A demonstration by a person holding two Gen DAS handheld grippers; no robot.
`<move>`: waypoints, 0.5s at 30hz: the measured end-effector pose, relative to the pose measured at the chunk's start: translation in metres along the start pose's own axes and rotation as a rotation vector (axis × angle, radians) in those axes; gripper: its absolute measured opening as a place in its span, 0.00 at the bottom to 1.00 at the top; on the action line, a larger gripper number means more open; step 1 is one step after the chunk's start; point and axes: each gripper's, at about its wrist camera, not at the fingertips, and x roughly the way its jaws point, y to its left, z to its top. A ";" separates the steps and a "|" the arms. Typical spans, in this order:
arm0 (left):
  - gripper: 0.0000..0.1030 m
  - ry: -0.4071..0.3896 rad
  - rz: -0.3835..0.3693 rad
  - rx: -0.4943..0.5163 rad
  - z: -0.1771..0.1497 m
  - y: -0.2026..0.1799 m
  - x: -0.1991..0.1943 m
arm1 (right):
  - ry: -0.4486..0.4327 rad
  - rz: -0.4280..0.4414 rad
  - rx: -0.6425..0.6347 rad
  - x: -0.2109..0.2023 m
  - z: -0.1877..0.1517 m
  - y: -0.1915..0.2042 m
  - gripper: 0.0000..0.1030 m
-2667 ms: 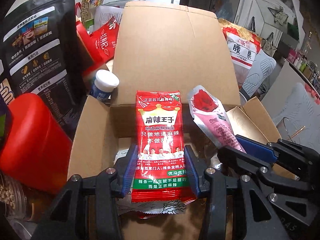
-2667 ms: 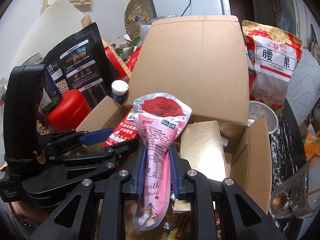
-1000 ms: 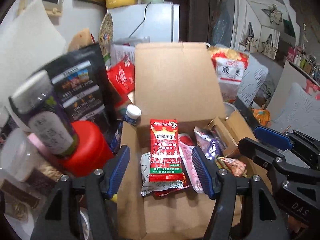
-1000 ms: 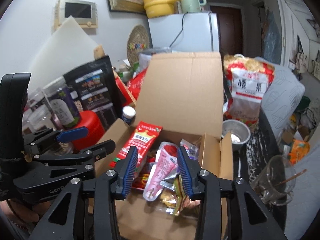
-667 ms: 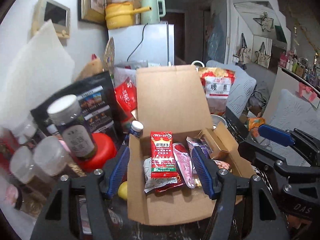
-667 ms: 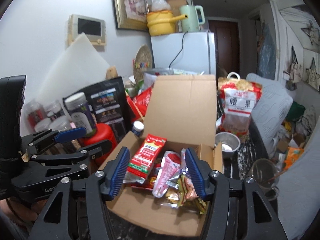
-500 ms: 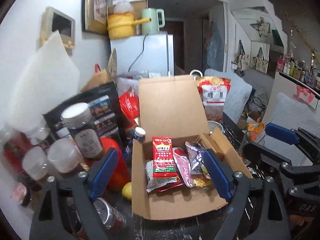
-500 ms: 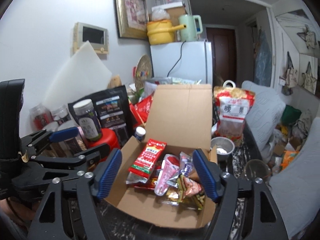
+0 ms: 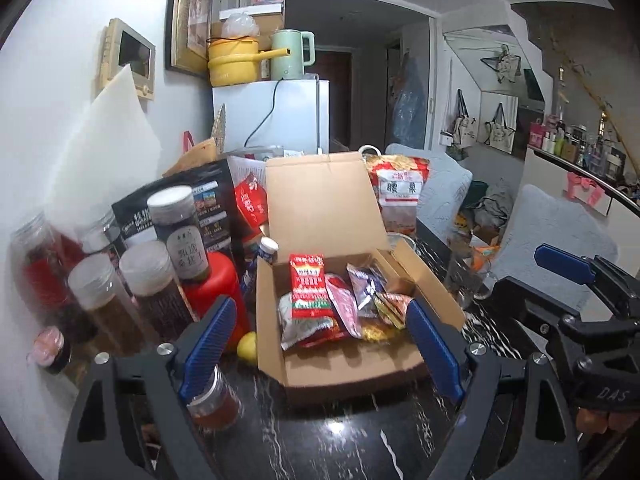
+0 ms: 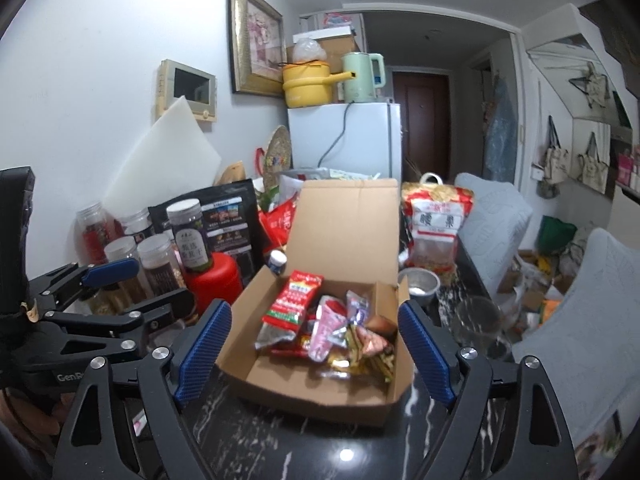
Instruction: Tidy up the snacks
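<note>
An open cardboard box (image 9: 352, 364) (image 10: 320, 392) stands on the black marble table with its lid up. Inside lie the red spicy-strip packet (image 9: 310, 288) (image 10: 296, 296), the pink rose packet (image 9: 342, 308) (image 10: 326, 326) and several other snack packets. My left gripper (image 9: 318, 332) hangs open, drawn back in front of the box, holding nothing. My right gripper (image 10: 314, 320) is beside it on the right; its jaws are opening and no packet is between them. Each gripper shows in the other's view: the right one (image 9: 560, 280), the left one (image 10: 112, 280).
Left of the box stand several lidded jars (image 9: 140, 280), a red canister (image 9: 212, 280), a black bag (image 9: 208, 208), a lemon (image 9: 247, 346) and a small jar (image 9: 216, 400). On the right are a cashew bag (image 10: 436, 220), a metal bowl (image 10: 418, 280) and a drinking glass (image 10: 478, 320).
Both grippers let go of their packets, which now lie in the box. Both have drawn back and upward from the box, and their jaws have widened.
</note>
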 end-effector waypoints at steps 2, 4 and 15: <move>0.85 0.004 -0.006 0.001 -0.007 -0.001 -0.004 | 0.012 -0.021 0.001 -0.002 -0.007 0.001 0.84; 0.85 0.005 -0.008 0.002 -0.015 -0.003 -0.006 | 0.023 -0.037 0.001 -0.003 -0.013 0.002 0.84; 0.85 0.045 -0.019 -0.017 -0.041 -0.004 -0.004 | 0.088 -0.071 0.032 -0.002 -0.047 -0.002 0.84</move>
